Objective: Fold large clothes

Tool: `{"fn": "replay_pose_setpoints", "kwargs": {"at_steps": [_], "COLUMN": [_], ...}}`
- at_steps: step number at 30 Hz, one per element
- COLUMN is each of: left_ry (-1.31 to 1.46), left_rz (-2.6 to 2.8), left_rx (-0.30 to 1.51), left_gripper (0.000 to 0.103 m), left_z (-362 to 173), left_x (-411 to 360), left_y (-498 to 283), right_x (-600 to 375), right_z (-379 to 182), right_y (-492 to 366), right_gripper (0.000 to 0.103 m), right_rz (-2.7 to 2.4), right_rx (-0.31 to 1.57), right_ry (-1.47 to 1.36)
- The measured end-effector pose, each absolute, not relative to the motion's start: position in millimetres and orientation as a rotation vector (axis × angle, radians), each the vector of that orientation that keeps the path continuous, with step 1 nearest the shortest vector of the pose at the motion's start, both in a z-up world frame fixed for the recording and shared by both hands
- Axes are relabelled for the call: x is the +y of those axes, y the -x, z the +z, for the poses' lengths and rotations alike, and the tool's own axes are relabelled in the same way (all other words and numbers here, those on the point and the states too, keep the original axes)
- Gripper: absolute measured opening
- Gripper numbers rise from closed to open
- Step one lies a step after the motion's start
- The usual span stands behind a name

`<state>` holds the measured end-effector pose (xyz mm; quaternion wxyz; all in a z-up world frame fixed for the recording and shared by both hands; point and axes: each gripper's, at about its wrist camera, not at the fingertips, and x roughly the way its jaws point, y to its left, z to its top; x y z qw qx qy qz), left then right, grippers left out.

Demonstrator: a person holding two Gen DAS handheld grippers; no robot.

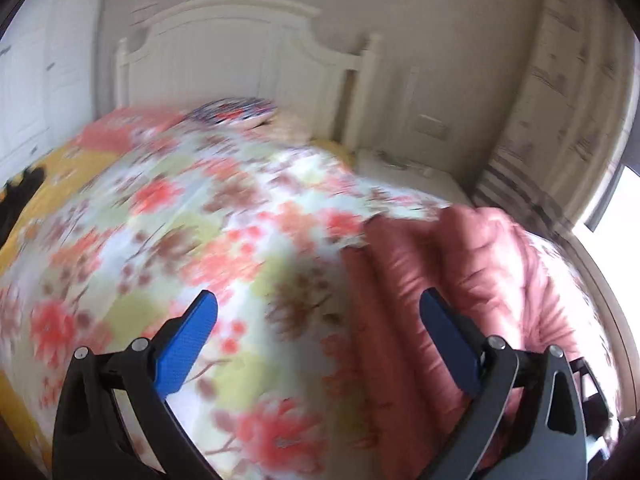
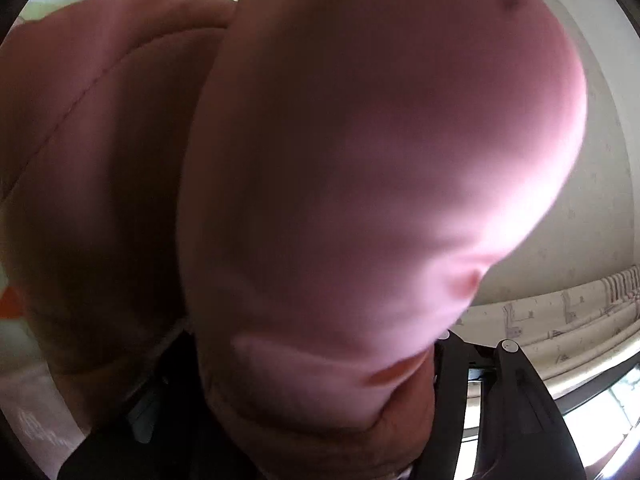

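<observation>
I'm sweeping my left gripper (image 1: 318, 340) over the floral bedspread (image 1: 180, 216), jaws spread wide and holding nothing. To its right the puffy pink quilted jacket (image 1: 460, 264) is lying on the bed. My right gripper (image 2: 304, 412) is smothered in that pink padding; I can't tell whether it's gripping. I'm judging we're mid-fold; next, I'm needing a clean edge grab.

The left gripper (image 1: 318, 334) is showing black curved arms, each carrying silver screw heads. Its fingers (image 1: 184, 348) are wearing textured blue pads.
</observation>
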<state>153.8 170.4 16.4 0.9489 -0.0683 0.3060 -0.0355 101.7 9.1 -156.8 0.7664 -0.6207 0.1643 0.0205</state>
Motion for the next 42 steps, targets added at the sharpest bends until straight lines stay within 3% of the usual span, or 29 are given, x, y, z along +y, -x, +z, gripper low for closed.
{"fn": "replay_pose_setpoints", "kwargs": {"at_steps": [7,10,12,14,19,22,24,28,34,38,40,42], "left_ry": [-0.041,-0.130,-0.187,-0.211,-0.128,-0.136,-0.126,-0.117,-0.117,-0.115,-0.114,-0.108], "left_rz": [-0.396,-0.412,-0.334,-0.318,-0.325,-0.317,-0.322,-0.323,-0.320,-0.318,-0.320,-0.328], "left_rx": [0.595,0.704,0.834,0.813,0.820,0.813,0.814,0.808,0.805,0.804,0.806,0.802], "left_gripper": [0.101,0.101,0.101,0.101,0.101,0.101,0.101,0.101,0.101,0.101,0.101,0.101], "left_z": [62,42,-1,-41,-54,-53,-53,-49,-50,-50,-50,-50], "left_x": [61,20,7,7,25,25,26,28,29,29,30,30], "left_y": [-198,-232,-261,-270,-273,-272,-272,-271,-271,-271,-271,-270], "right_x": [-2,-7,-12,-18,-36,-65,-88,-146,-163,-128,-103,-80], "right_z": [-163,-165,-166,-166,-155,-129,-107,-61,-8,11,-26,-54], "right_y": [-90,-86,-83,-80,-66,-59,-53,-44,-64,-100,-119,-128], "right_gripper": [0.057,0.057,0.057,0.057,0.059,0.074,0.089,0.089,0.087,0.085,0.085,0.094], "right_rz": [0.018,0.009,0.000,0.006,0.117,0.216,0.324,0.567,0.583,0.559,0.576,0.510], "right_rx": [0.324,0.308,0.290,0.278,0.305,0.361,0.412,0.503,0.466,0.513,0.675,0.674], "right_ry": [1.331,1.320,1.308,1.299,1.254,1.107,0.958,0.563,0.182,0.151,0.243,0.371]}}
